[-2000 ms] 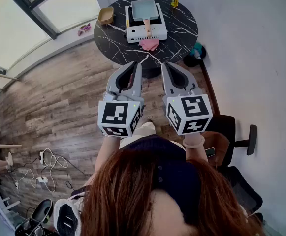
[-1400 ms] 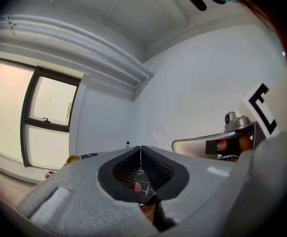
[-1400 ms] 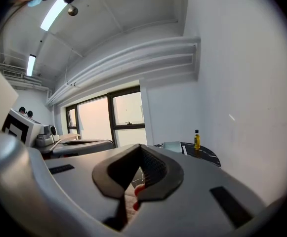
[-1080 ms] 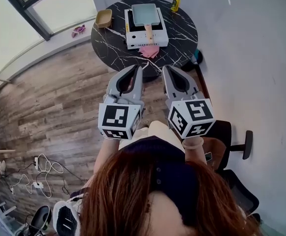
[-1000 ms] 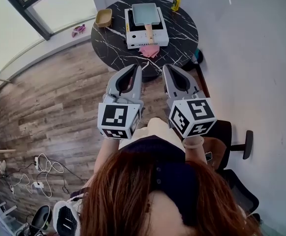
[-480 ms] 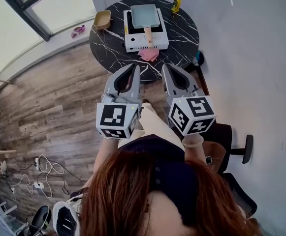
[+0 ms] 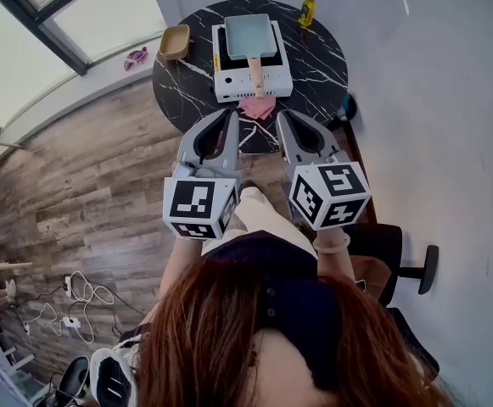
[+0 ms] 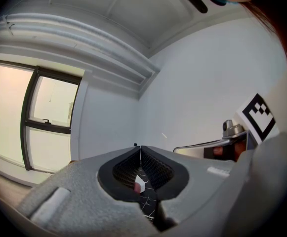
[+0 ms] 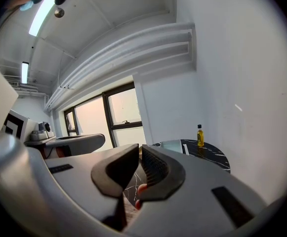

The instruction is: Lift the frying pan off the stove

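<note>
1. Far left, a small pink object (image 7: 134,57) lies on the window ledge, well apart from the round black marble table (image 7: 187,83).
2. On the table's left edge sits a tan dish (image 7: 176,41), just beside the white stove (image 7: 229,83).
3. Here's the left gripper (image 7: 227,117), held level short of the table; its own view shows the jaws pressed together at the tips, nothing between them.
4. Centre stage: the frying pan (image 7: 249,36), pale blue and square, sits flat on the stove, its wooden handle (image 7: 255,75) pointing back toward the person.
5. A pink cloth (image 7: 257,107) lies on the table in front of the stove, below the handle.
6. The right gripper (image 7: 283,119) hangs beside the left one, its jaws just now opening to a narrow gap, and they are empty.
7. A yellow bottle (image 7: 309,8) stands upright at the table's right rim.
8. Far right, a dark chair (image 7: 382,244) by the wall.
</note>
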Demonstrator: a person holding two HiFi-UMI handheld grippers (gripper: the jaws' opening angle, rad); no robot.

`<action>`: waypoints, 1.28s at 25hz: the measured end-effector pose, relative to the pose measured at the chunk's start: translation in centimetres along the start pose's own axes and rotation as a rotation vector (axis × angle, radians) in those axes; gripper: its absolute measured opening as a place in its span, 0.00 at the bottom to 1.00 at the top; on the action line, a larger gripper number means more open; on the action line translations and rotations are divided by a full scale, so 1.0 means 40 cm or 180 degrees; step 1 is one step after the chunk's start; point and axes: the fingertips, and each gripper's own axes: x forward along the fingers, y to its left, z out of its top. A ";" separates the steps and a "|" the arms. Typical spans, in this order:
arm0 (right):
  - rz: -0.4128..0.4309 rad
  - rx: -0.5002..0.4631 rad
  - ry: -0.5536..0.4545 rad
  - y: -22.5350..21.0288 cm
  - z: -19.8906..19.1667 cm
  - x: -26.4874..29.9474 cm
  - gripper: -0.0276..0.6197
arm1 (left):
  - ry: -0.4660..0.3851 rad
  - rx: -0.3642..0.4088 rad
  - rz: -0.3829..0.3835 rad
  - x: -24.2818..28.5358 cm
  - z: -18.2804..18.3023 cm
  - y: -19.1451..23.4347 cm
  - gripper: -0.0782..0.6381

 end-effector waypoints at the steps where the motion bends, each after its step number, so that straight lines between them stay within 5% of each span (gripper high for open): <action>1: 0.0004 0.0006 0.0013 -0.007 0.000 0.011 0.09 | 0.0002 0.0005 0.0007 0.010 0.001 0.006 0.13; 32: 0.0187 0.0359 0.0808 -0.235 -0.117 0.448 0.28 | 0.0207 -0.0052 0.0271 0.361 -0.050 0.220 0.13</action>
